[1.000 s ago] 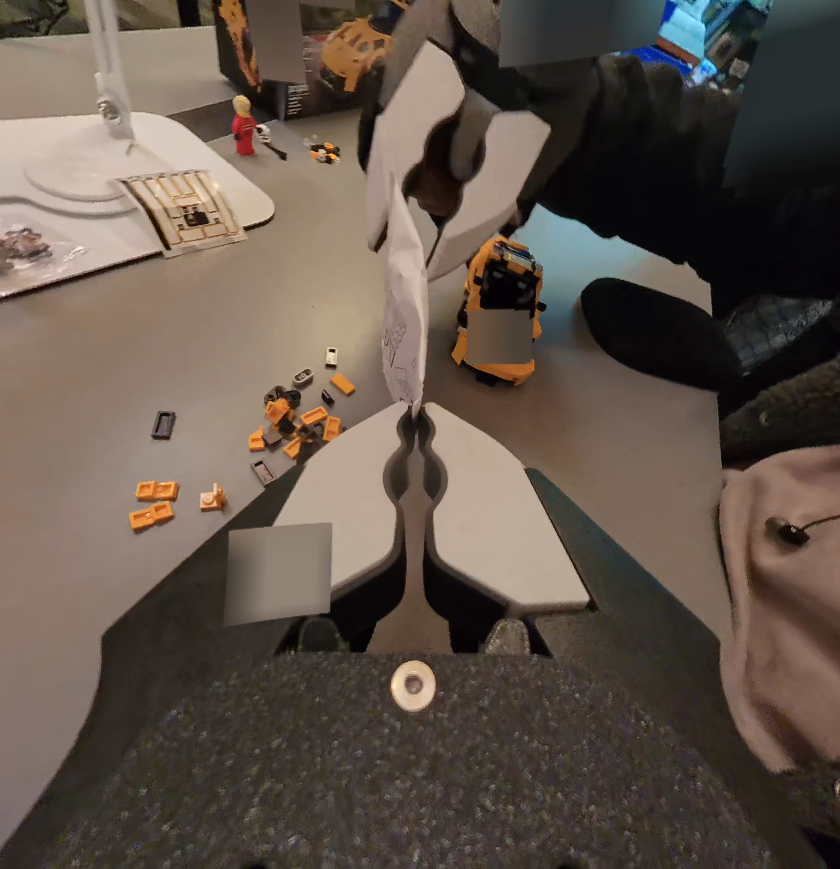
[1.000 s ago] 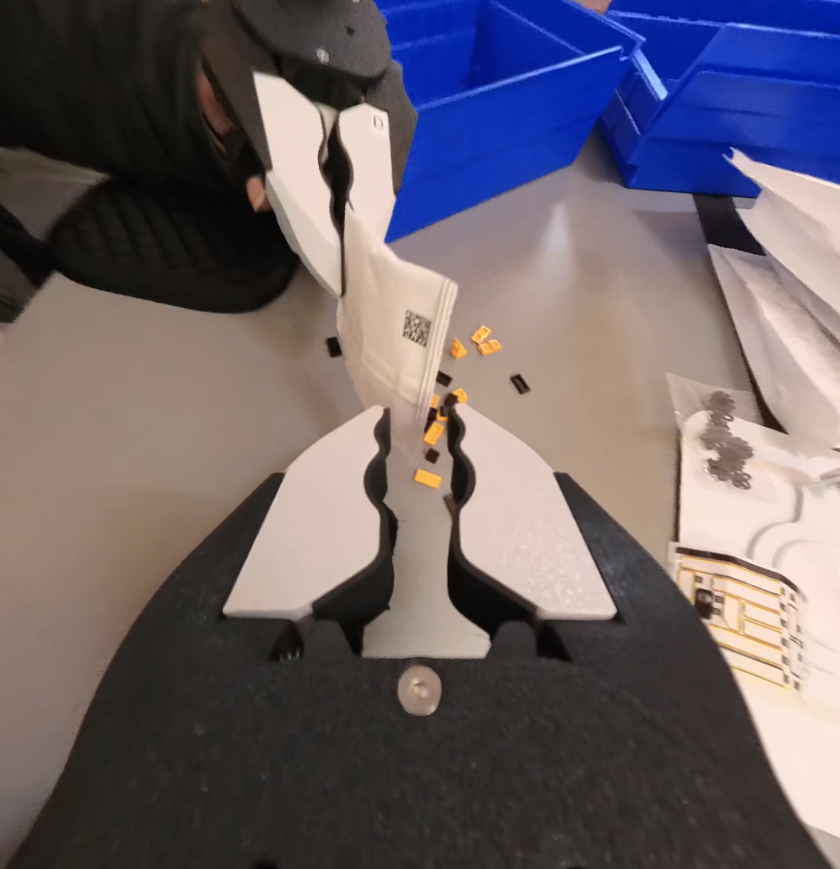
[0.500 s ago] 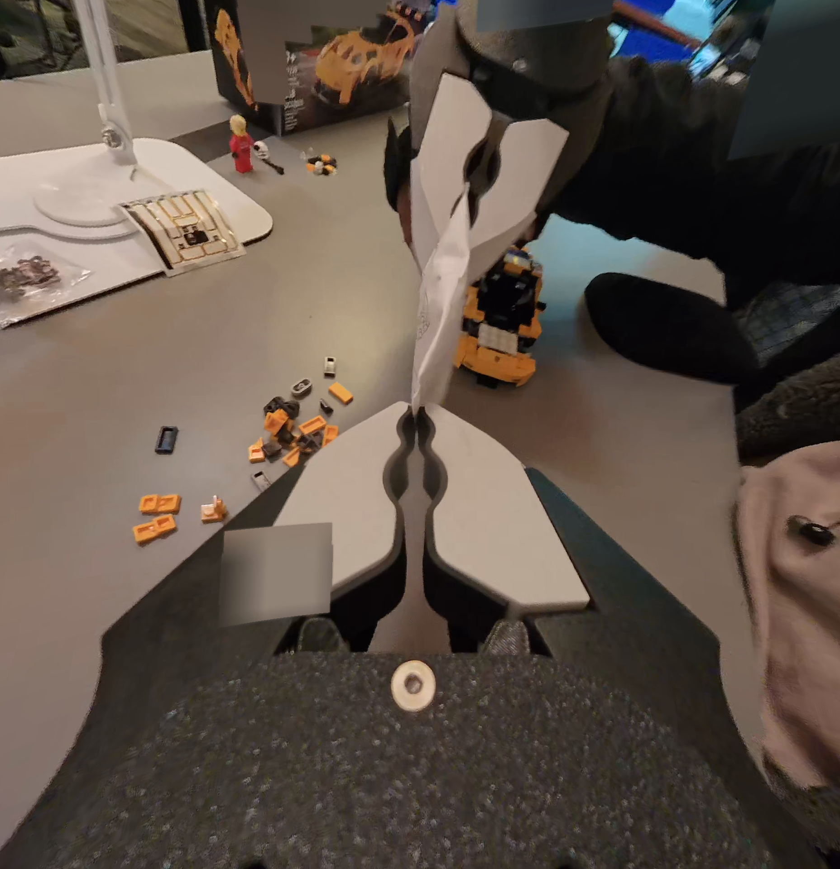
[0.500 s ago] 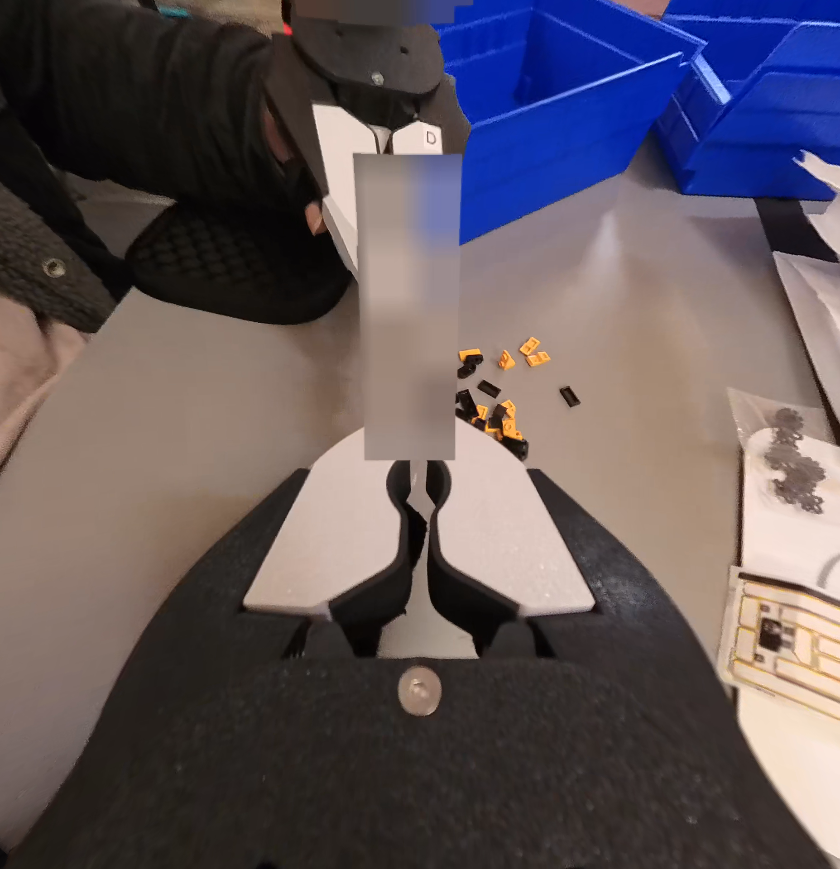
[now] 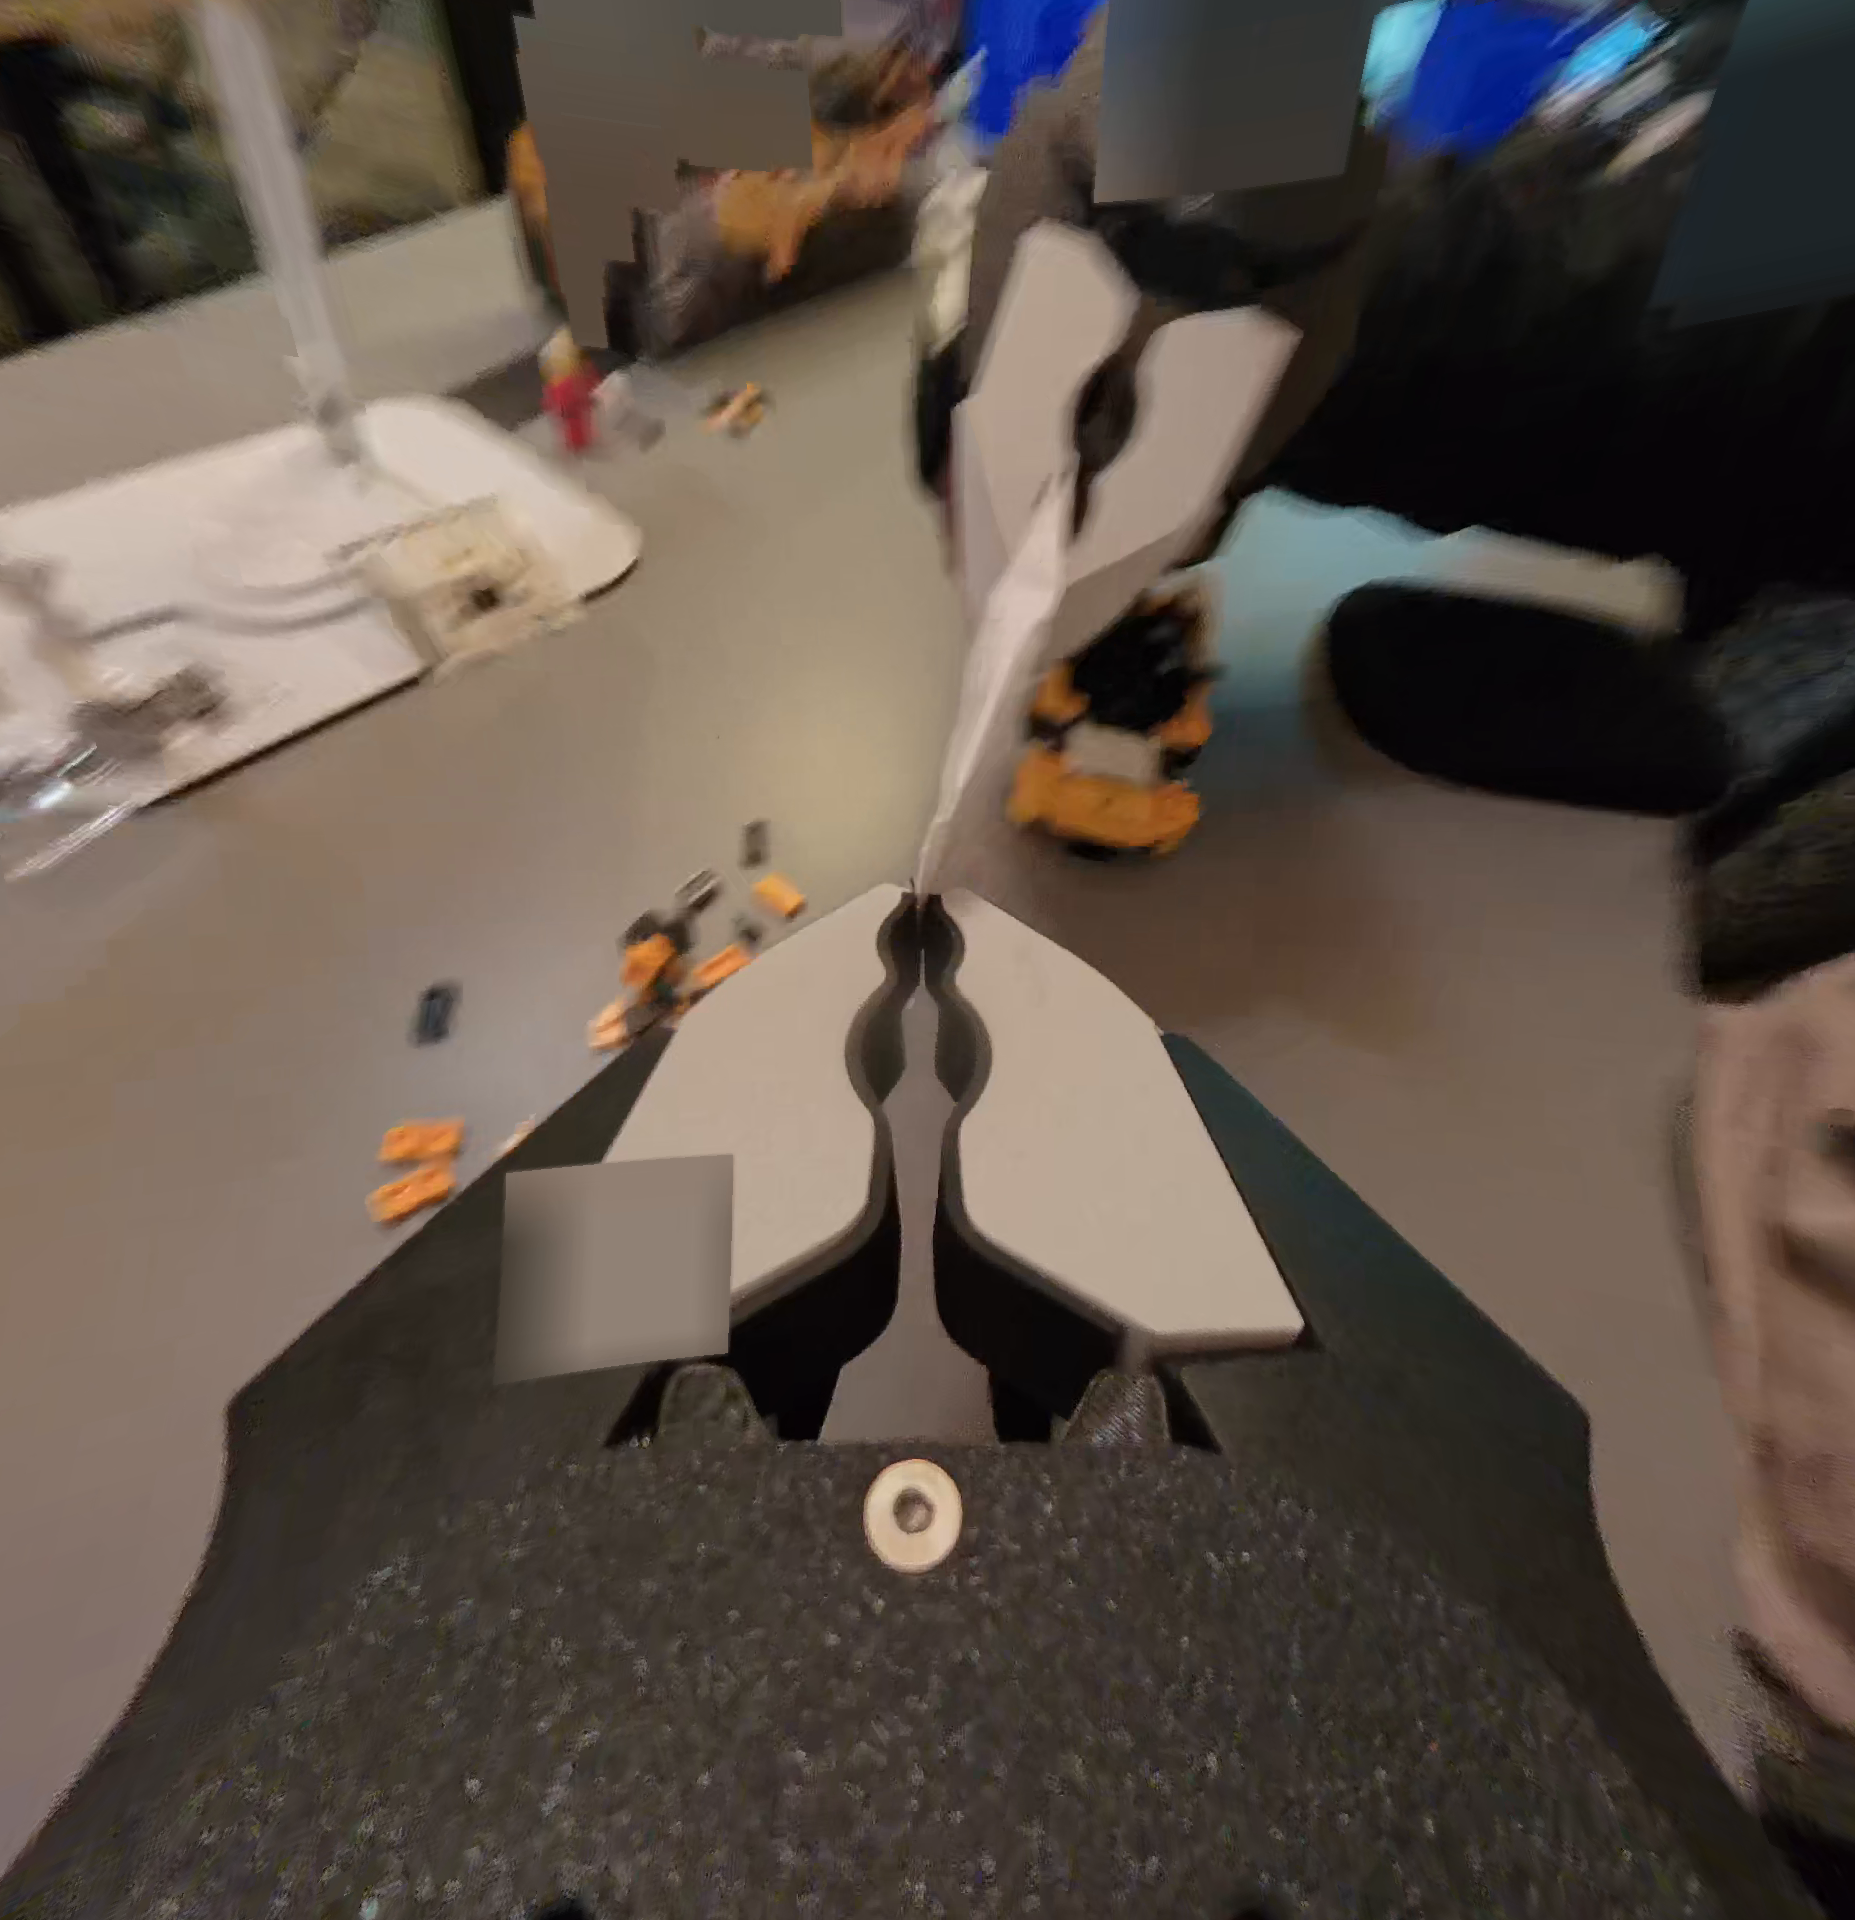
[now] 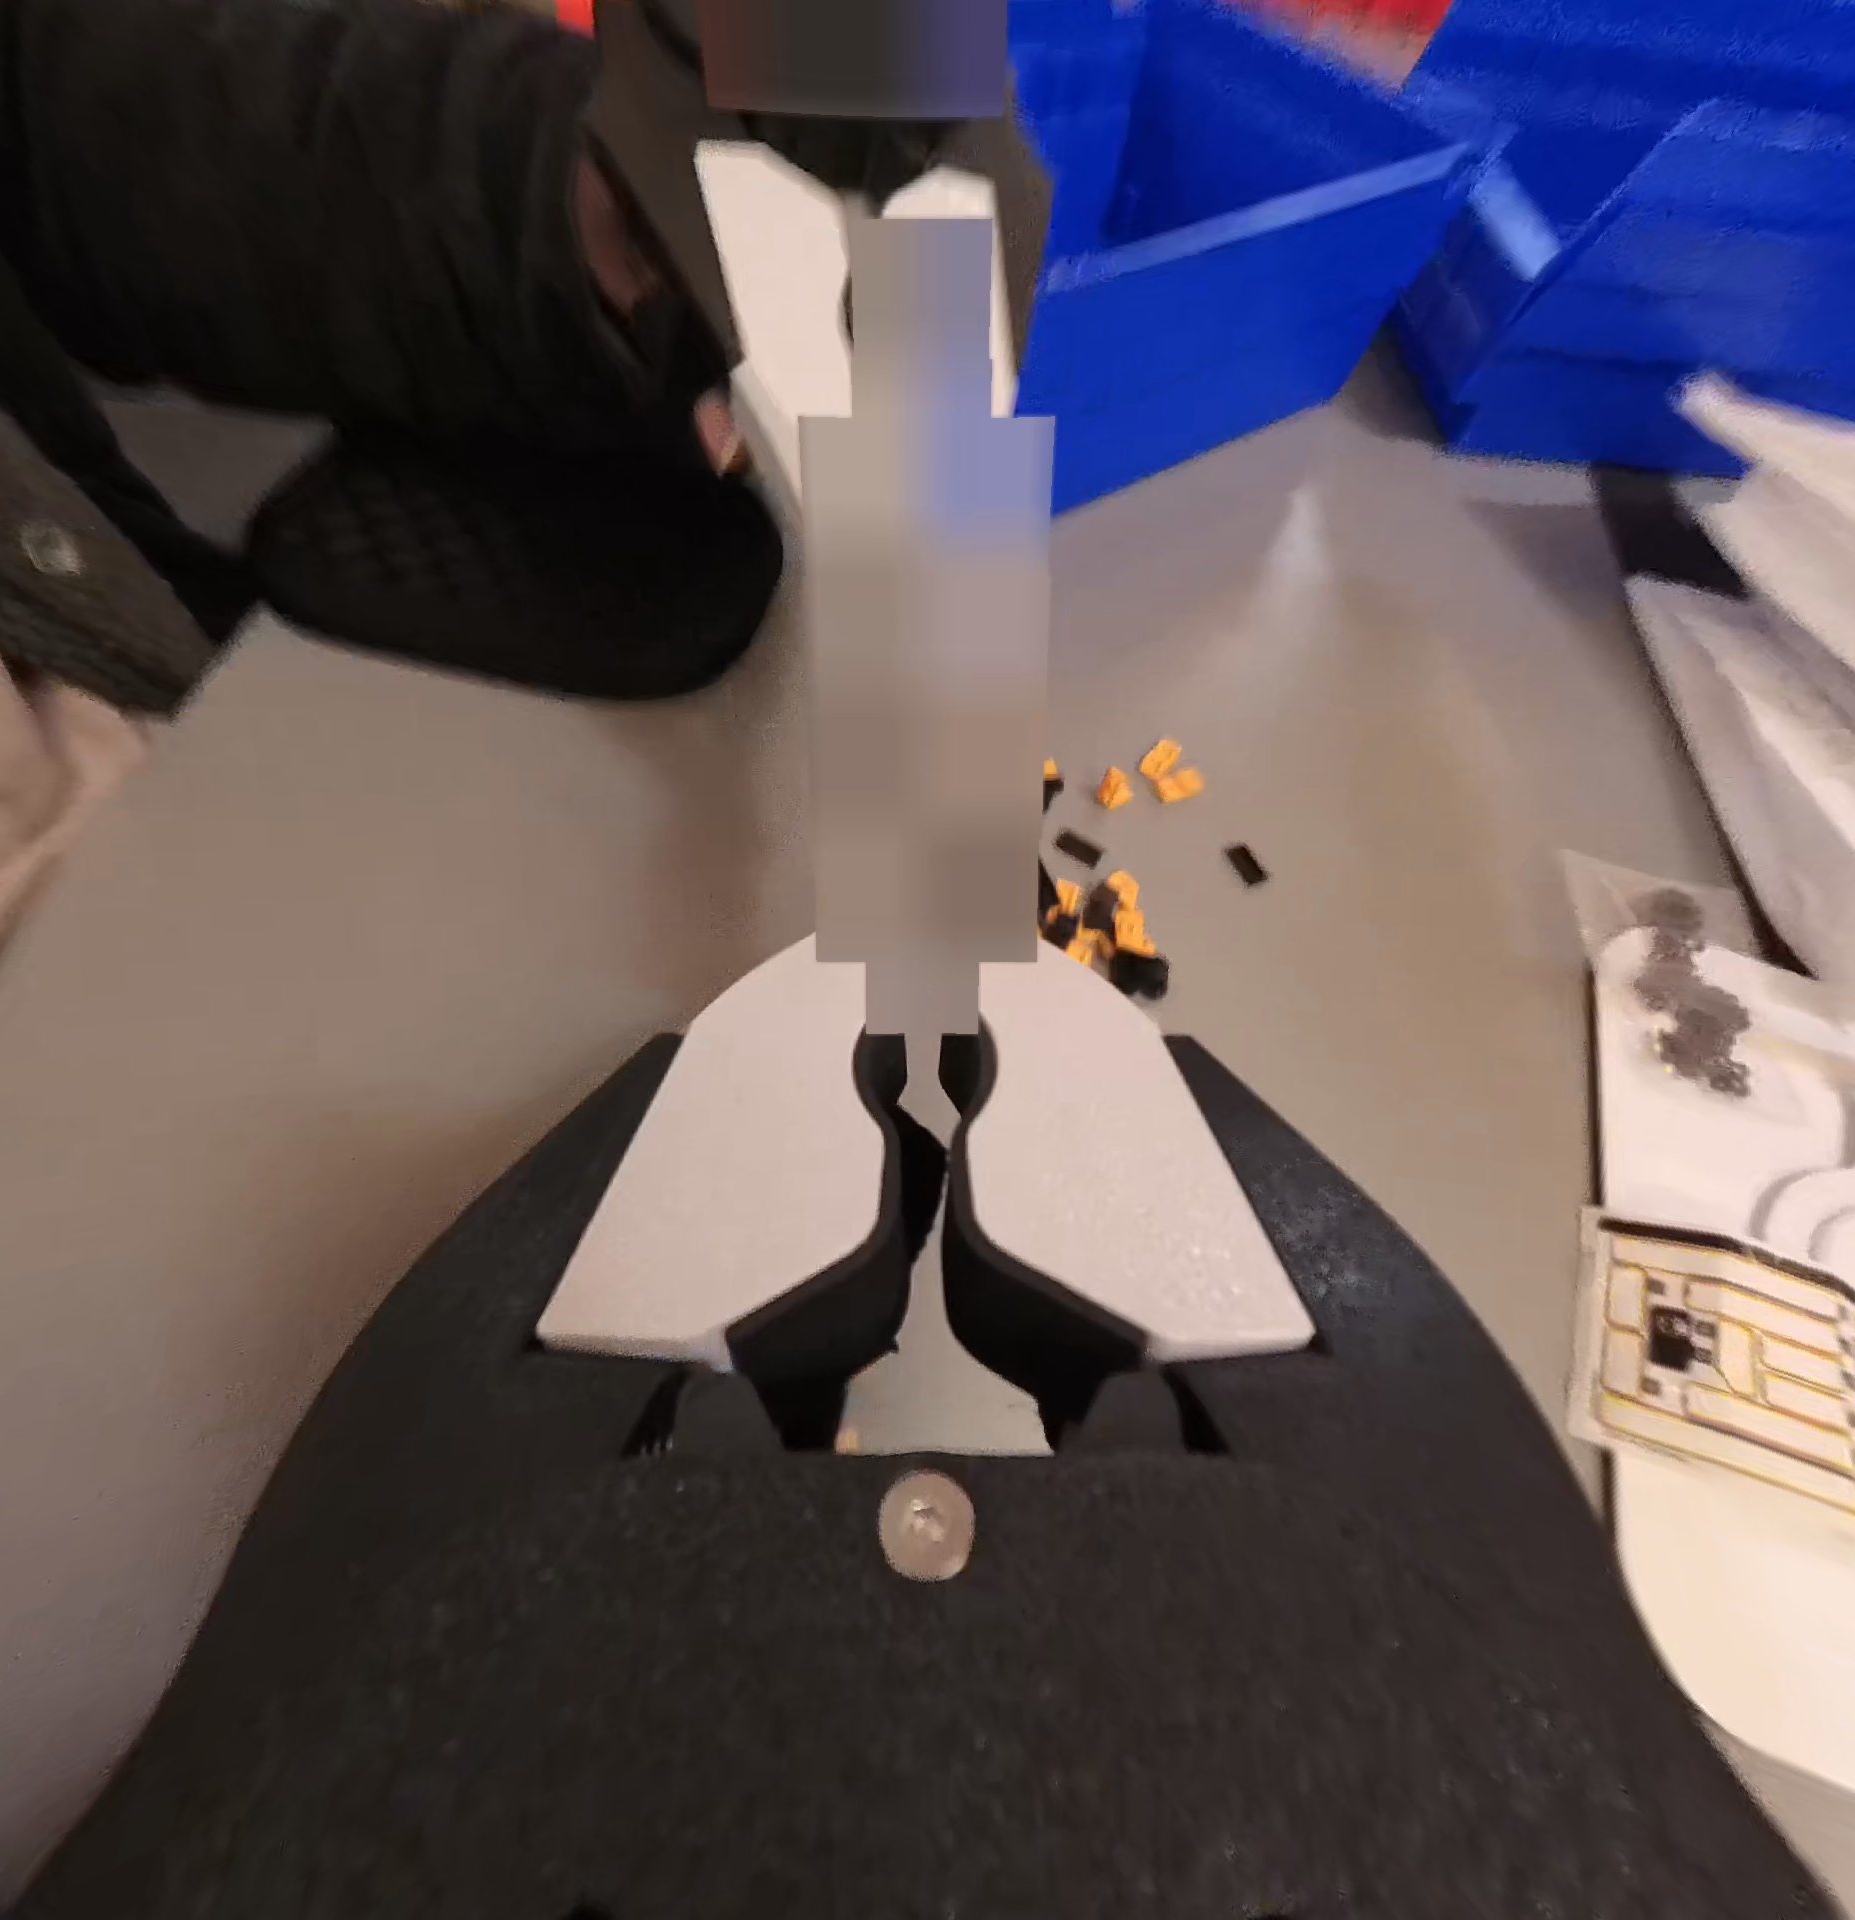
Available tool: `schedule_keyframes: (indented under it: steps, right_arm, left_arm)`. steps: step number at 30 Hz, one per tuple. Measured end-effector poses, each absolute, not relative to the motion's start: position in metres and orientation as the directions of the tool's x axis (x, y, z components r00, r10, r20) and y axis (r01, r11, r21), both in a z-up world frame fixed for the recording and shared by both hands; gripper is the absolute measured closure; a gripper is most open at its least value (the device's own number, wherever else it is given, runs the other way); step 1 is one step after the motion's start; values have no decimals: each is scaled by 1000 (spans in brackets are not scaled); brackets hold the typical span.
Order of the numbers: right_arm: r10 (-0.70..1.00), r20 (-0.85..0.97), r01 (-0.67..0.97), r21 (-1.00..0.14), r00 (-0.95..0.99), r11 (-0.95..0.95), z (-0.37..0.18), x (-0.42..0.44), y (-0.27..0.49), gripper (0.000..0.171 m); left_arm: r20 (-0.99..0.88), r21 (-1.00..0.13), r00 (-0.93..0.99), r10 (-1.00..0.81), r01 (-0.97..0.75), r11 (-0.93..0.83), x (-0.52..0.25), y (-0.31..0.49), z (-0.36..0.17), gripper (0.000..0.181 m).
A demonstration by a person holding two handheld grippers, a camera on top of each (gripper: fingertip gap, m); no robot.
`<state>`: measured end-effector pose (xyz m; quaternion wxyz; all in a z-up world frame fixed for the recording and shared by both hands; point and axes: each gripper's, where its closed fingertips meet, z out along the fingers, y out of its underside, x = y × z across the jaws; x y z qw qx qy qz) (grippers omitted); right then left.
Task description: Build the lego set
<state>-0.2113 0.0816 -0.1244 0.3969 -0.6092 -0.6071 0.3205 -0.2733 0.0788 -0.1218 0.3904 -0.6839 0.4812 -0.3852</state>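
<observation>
My left gripper (image 5: 918, 902) is shut on the lower corner of a white paper bag (image 5: 996, 707). The bag stretches up to my right gripper (image 5: 1084, 457), which pinches its other end. In the right wrist view my right gripper (image 6: 923, 1039) has its jaws close together, and a mosaic patch hides the bag and the tips; the left gripper's white fingers (image 6: 767, 270) show beyond. Loose orange and black lego pieces (image 5: 684, 956) lie on the grey table below, also in the right wrist view (image 6: 1099, 925). A part-built orange car (image 5: 1110, 758) stands behind the bag.
A red minifigure (image 5: 570, 400) and the set's box (image 5: 757, 239) stand at the back. A white lamp base (image 5: 279, 520) and a clear plastic bag (image 5: 123, 717) lie to the left. Blue bins (image 6: 1266, 260) and white paper bags (image 6: 1785, 623) sit behind. A person's dark sleeve (image 5: 1525, 696) rests on the table.
My right gripper closed on the bag's end. Pieces that were falling out of the bag now lie on the table. Both views shifted and are blurred by motion.
</observation>
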Motion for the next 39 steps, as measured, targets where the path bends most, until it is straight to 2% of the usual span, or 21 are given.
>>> schedule_keyframes:
  steps: [1,2,4,6,8,10,13,15,17,21,22,23,25,27,29,31,32,34,35,37,39]
  right_arm:
    - [998,36,412,-911,49,13,-112,-210,77,171]
    - [999,23,433,-902,45,1,-112,-209,75,171]
    - [991,120,484,-872,57,78,-116,-209,73,171]
    - [980,176,468,-877,96,112,-110,-208,70,171]
    - [938,309,485,-852,160,198,-105,-202,72,171]
    - [834,498,549,-777,237,308,-101,-190,76,171]
    - [569,762,662,-601,308,448,-89,-177,76,171]
    - [338,911,764,-388,235,515,-87,-174,69,171]
    - [125,984,823,-173,125,541,-89,-175,60,170]
    - [9,998,837,-62,68,544,-94,-180,40,170]
    - [-1,999,845,-44,53,534,-96,-180,37,170]
    - [-10,999,848,-33,45,530,-97,-179,33,170]
    - [-15,999,855,-28,42,519,-100,-177,27,170]
    - [-4,997,853,-63,76,518,-100,-176,19,170]
    - [63,987,852,-160,148,498,-102,-171,14,170]
    - [217,937,791,-347,272,504,-106,-168,7,170]
    - [320,873,732,-485,369,479,-105,-167,5,170]
    - [568,617,524,-779,544,343,-103,-167,4,164]
    - [665,462,417,-876,586,241,-103,-167,7,156]
    - [799,149,237,-971,582,9,-108,-167,12,135]
    - [852,-86,103,-981,517,-161,-108,-166,11,124]
  left_arm:
    - [210,-909,211,-955,-318,-270,-272,74,-113,181]
    - [205,-901,217,-954,-338,-270,-270,74,-115,181]
    - [120,-898,247,-961,-386,-212,-270,78,-120,181]
    - [190,-906,229,-955,-333,-260,-269,75,-114,181]
    - [263,-904,245,-933,-275,-327,-272,77,-112,176]
    - [352,-889,237,-905,-218,-403,-275,75,-112,162]
    - [577,-800,130,-807,-112,-590,-266,59,-109,156]
    - [688,-724,15,-725,-47,-688,-253,45,-100,150]
    - [740,-670,-70,-668,-1,-742,-241,36,-89,144]
    - [799,-598,-53,-599,35,-801,-224,38,-91,143]
    - [811,-580,-76,-580,32,-814,-221,35,-90,154]
    - [814,-575,-89,-574,21,-818,-220,32,-90,176]
    - [792,-609,-50,-608,-3,-793,-217,29,-96,181]
    - [757,-653,-47,-652,-23,-757,-216,21,-96,180]
    - [684,-730,-37,-729,-30,-683,-219,18,-94,180]
    - [599,-801,-61,-799,-53,-597,-225,15,-92,181]
    - [544,-838,-54,-837,-74,-540,-227,16,-96,181]
    - [427,-903,-88,-900,-92,-419,-227,13,-100,181]
    - [400,-917,-130,-907,-69,-394,-226,9,-96,181]
    - [356,-934,-187,-916,-34,-356,-222,2,-90,181]
    - [317,-948,-198,-928,-32,-317,-219,-3,-91,181]
